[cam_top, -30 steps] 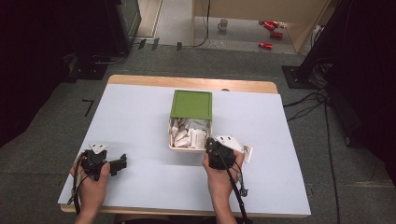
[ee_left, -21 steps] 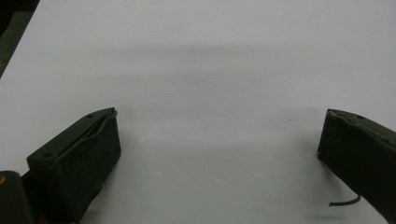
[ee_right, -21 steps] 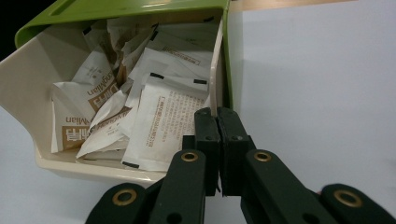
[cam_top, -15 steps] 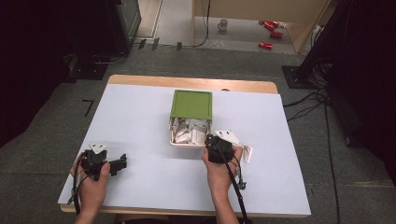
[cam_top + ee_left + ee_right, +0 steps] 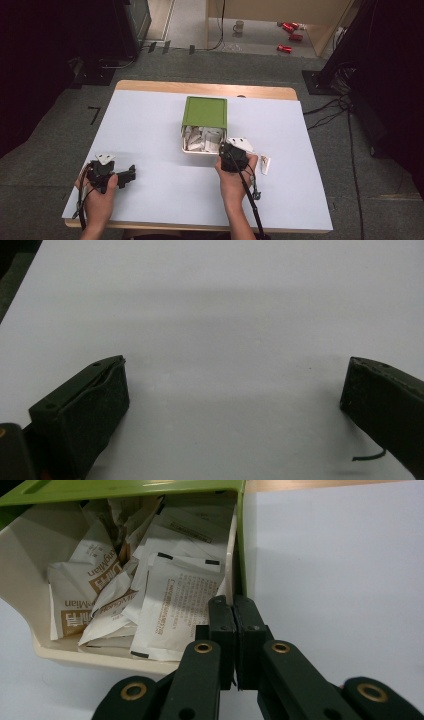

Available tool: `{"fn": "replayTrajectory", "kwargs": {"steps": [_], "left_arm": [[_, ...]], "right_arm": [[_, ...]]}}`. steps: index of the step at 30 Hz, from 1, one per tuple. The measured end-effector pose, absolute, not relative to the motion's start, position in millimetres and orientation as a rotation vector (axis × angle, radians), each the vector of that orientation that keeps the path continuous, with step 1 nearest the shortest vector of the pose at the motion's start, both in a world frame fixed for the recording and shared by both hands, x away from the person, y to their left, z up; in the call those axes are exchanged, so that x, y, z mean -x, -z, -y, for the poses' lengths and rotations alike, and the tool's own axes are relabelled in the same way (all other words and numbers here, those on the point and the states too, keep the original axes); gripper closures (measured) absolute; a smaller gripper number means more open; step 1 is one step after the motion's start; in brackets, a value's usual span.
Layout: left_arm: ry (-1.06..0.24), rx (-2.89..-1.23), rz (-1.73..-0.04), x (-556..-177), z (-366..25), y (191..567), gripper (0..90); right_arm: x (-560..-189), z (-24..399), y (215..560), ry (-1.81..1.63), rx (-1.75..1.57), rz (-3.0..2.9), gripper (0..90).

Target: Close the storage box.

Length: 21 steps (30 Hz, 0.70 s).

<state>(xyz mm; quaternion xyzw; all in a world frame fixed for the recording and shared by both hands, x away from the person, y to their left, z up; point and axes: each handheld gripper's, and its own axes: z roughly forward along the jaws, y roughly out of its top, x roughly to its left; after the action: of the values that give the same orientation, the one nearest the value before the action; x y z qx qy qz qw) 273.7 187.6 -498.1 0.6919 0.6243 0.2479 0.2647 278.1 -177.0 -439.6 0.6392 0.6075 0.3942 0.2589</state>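
Note:
A box with a green lid (image 5: pixel 205 111) stands mid-table, its cream drawer (image 5: pixel 186 149) pulled out toward me and holding several white paper sachets (image 5: pixel 175 605). My right gripper (image 5: pixel 234 607) is shut with nothing between its jaws, and its tips are just over the drawer's front right corner (image 5: pixel 226 149). One sachet (image 5: pixel 265 164) lies on the table to the right of that hand. At the front left, my left gripper (image 5: pixel 126 175) rests low over bare table. Its jaws stand wide open and empty (image 5: pixel 235 385).
The white table (image 5: pixel 150 130) has a wooden strip along its far edge. Beyond it lie a grey floor, dark equipment at both sides, cables at the right, and a mug and red cans far back.
My right gripper has crept slightly forward toward the drawer. The left hand has stayed put.

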Motion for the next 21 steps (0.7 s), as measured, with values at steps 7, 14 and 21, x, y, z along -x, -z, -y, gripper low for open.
{"fn": "replayTrajectory", "kwargs": {"steps": [7, 14, 21], "left_arm": [[-0.671, -1.868, -1.687, -273.7, -187.5, 498.2, 0.0], [-0.671, -1.87, -1.687, -273.7, -187.6, 498.1, 0.0], [-0.67, -1.87, -1.687, -273.6, -187.7, 498.2, 0.0]], "right_arm": [[-281.9, 174.9, 441.5, -1.057, -1.715, -1.637, 90.0], [-283.3, 173.2, 442.4, -1.044, -1.704, -1.63, 90.0], [-281.1, 177.9, 443.3, -1.117, -1.717, -1.649, 77.5]]}}
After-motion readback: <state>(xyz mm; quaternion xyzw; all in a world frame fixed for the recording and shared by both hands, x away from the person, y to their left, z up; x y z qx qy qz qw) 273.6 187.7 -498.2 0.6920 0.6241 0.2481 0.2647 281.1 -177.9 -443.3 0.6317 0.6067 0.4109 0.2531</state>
